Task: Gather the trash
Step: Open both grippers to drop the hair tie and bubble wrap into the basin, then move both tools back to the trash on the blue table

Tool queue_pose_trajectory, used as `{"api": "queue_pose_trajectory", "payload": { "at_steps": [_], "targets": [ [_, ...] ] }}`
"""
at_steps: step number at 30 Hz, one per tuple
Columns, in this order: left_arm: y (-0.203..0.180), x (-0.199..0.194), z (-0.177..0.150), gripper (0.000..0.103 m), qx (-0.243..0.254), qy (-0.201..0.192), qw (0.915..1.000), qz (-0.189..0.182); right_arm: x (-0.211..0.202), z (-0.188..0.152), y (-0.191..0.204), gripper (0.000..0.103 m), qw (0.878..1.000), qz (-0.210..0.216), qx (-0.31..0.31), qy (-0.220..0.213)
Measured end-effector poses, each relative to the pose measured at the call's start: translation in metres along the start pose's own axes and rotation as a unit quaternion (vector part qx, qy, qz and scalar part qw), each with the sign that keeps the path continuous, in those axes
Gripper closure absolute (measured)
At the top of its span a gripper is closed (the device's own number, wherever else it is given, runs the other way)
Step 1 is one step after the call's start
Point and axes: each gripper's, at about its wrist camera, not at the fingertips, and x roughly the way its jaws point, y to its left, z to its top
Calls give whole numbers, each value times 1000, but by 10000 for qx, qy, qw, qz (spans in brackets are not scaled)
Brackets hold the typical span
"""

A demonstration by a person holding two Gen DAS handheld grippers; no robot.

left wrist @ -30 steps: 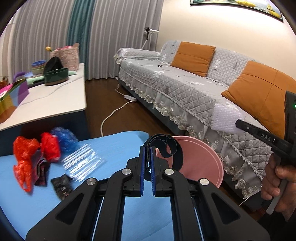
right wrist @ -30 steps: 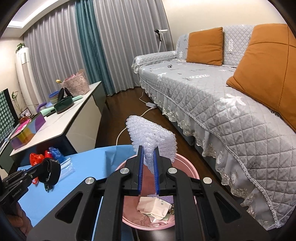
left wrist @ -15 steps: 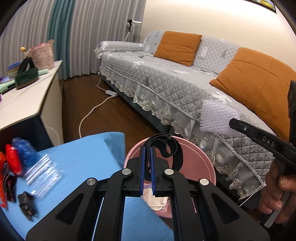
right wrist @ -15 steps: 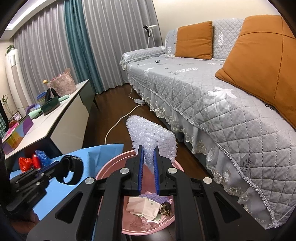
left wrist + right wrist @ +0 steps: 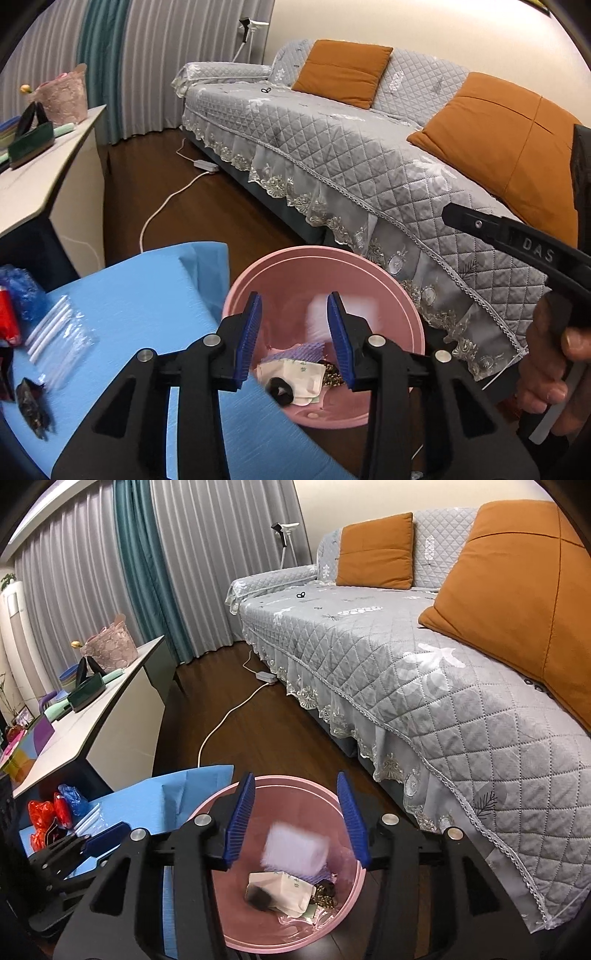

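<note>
Lying on the blue table (image 5: pixel 140 306): clear bags (image 5: pixel 59 339), a blue bag (image 5: pixel 22 291), red bags (image 5: pixel 46 814) and a dark wrapper (image 5: pixel 33 410). Standing on the brown floor (image 5: pixel 280 734), right beside the table: a pink bin (image 5: pixel 402 306). Trailing across the floor: a white cord (image 5: pixel 225 720).

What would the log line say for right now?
left gripper: open, empty | right gripper: open, empty | bubble wrap, black ring: in pink bin

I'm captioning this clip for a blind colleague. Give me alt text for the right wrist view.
The open right gripper hangs over a pink bin, where a blurred bubble wrap piece falls toward paper scraps. Beside the bin, red bags lie on a blue table; a grey sofa stands behind.
</note>
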Motion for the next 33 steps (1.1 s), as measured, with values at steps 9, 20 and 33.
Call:
{"api": "queue_pose_trajectory", "payload": {
  "at_steps": [9, 20, 33],
  "targets": [
    [16, -63, -4, 51, -59, -328, 9990, 295, -21, 3, 22, 55, 9996, 208, -61, -168],
    [41, -150, -31, 35, 153, -915, 9906, 1009, -52, -8, 83, 55, 9961, 620, -512, -367],
    [97, -175, -78, 35, -54, -846, 9847, 1525, -75, -25, 131, 56, 9895, 962, -877, -627]
  ]
}}
